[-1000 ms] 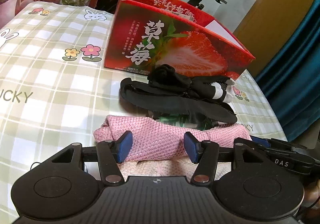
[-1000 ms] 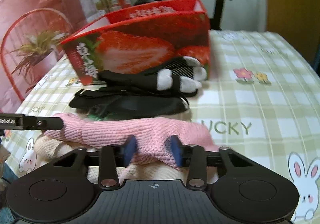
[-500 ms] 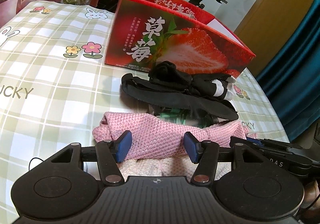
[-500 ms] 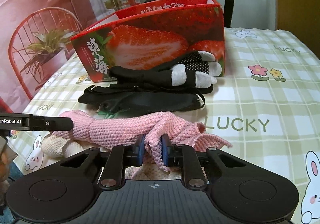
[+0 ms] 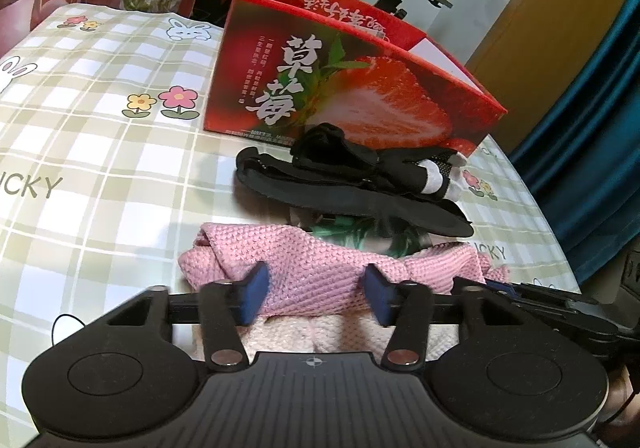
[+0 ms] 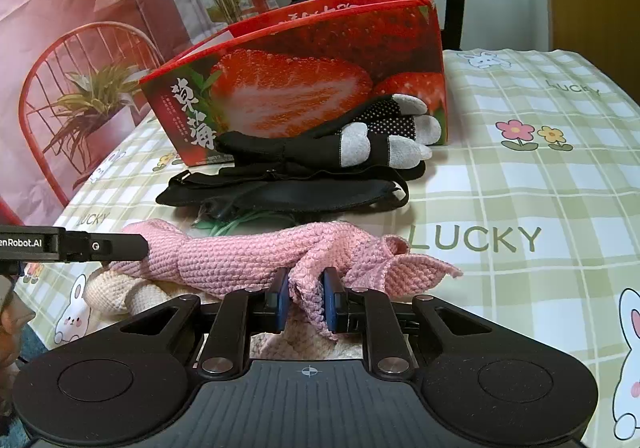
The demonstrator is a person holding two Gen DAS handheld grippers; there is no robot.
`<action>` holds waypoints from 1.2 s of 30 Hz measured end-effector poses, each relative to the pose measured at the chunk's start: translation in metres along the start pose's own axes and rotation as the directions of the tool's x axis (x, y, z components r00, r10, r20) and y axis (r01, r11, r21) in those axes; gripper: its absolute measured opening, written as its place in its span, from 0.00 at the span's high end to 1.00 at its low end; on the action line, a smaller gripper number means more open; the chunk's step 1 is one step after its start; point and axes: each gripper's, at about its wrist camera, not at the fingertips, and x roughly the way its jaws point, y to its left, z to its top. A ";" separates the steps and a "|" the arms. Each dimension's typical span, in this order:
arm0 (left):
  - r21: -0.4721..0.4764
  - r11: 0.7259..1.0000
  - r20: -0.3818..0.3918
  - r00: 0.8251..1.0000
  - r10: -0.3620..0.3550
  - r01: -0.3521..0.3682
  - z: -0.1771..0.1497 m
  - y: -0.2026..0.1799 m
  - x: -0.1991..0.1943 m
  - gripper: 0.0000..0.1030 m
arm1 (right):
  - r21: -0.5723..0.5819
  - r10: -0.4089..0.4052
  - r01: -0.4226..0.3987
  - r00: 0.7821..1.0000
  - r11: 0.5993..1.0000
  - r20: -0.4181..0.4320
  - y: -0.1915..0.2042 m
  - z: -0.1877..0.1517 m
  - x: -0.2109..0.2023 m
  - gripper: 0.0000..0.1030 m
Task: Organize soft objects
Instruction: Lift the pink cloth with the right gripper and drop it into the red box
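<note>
Both cameras sit low over the table, each looking forward along its own gripper's two fingers. The left view looks from the table's near edge toward the red box, angled rightward, with the pink knit cloth close under the lens. The right view looks at the same box from the other side, angled leftward, just as near to the cloth. They share the cloth, the black gloves behind it and the box (each also catches the other gripper at its edge).
</note>
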 end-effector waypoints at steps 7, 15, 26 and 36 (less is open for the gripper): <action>0.009 1.000 0.007 1.000 -0.003 0.003 -0.001 0.000 0.000 0.82 | 0.008 0.002 -0.002 1.000 1.000 0.000 -0.001 0.001 0.000 0.84; 0.013 1.000 0.041 0.999 -0.011 0.011 0.002 -0.001 -0.009 0.87 | -0.011 0.006 -0.006 1.000 1.000 0.030 0.005 0.005 -0.007 0.85; 0.069 0.998 0.152 0.988 -0.011 0.001 0.015 -0.012 -0.036 0.87 | -0.052 0.033 -0.028 0.993 0.998 0.111 0.016 0.021 -0.026 0.87; 0.099 0.995 0.237 0.971 -0.021 -0.002 0.030 -0.021 -0.056 0.87 | -0.085 0.062 -0.046 0.979 0.995 0.192 0.024 0.044 -0.044 0.87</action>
